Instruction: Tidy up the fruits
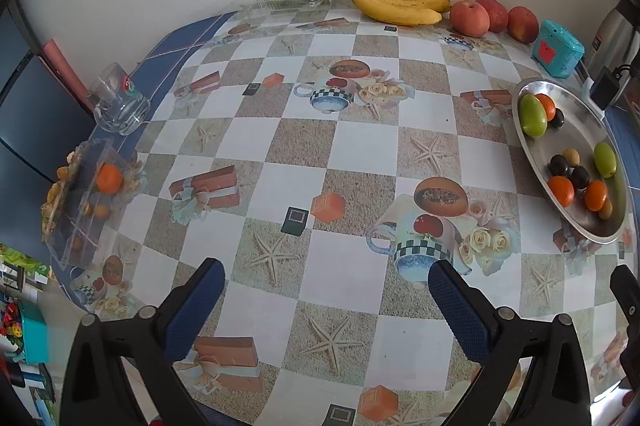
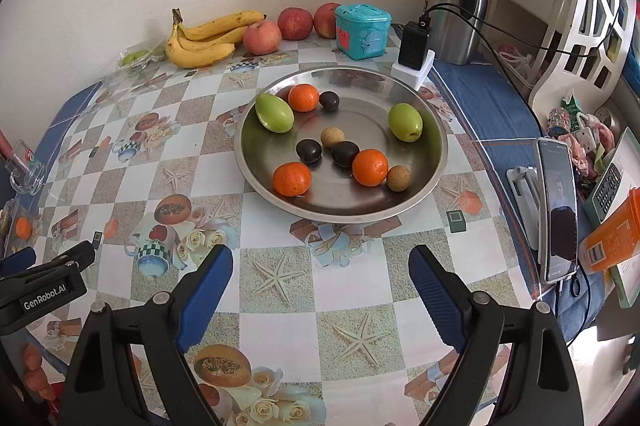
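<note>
Right gripper [image 2: 320, 300] spread, empty, over tabletop near metal plate [image 2: 432, 170]. Left gripper [image 1: 326, 300] spread too. Plate holds three oranges [image 2: 370, 167], two green fruits [image 2: 405, 122], dark plums [image 2: 309, 151], two small tan ones, maybe longans. Bananas [image 2: 204, 42], apples [image 2: 262, 37] along far edge.

One steel dish [image 2: 430, 182] holds three oranges [image 2: 370, 167], two green fruits [image 2: 405, 122], three dark fruits [image 2: 345, 154] and two tan ones [image 2: 332, 137]; far behind lie three bananas [image 2: 200, 44] and three apples [image 2: 262, 38].
</note>
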The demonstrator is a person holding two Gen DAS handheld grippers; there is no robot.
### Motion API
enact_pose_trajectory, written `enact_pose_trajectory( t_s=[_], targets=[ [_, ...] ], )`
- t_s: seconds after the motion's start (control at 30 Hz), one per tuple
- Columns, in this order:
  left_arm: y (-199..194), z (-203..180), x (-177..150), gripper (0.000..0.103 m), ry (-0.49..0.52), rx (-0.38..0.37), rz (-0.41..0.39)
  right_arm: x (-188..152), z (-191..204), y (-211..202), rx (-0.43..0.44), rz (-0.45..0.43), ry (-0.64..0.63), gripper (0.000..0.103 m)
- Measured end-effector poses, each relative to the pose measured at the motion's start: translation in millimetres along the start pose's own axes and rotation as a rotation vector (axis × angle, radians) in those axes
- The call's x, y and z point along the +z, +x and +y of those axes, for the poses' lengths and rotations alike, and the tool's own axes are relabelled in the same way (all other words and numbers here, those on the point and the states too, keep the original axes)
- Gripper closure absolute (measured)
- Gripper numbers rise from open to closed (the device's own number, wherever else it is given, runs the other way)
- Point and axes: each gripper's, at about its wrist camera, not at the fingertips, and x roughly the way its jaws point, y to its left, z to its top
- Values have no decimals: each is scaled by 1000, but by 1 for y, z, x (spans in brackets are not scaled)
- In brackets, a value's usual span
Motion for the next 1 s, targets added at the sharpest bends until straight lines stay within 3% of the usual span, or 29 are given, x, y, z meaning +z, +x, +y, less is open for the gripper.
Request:
enact_pose_trajectory(
  t_s=[1.0],
  targets=[
    [4, 3, 0, 0, -2, -4, 16, -1, 3, 6, 0, 27, -13, 13]
  ],
)
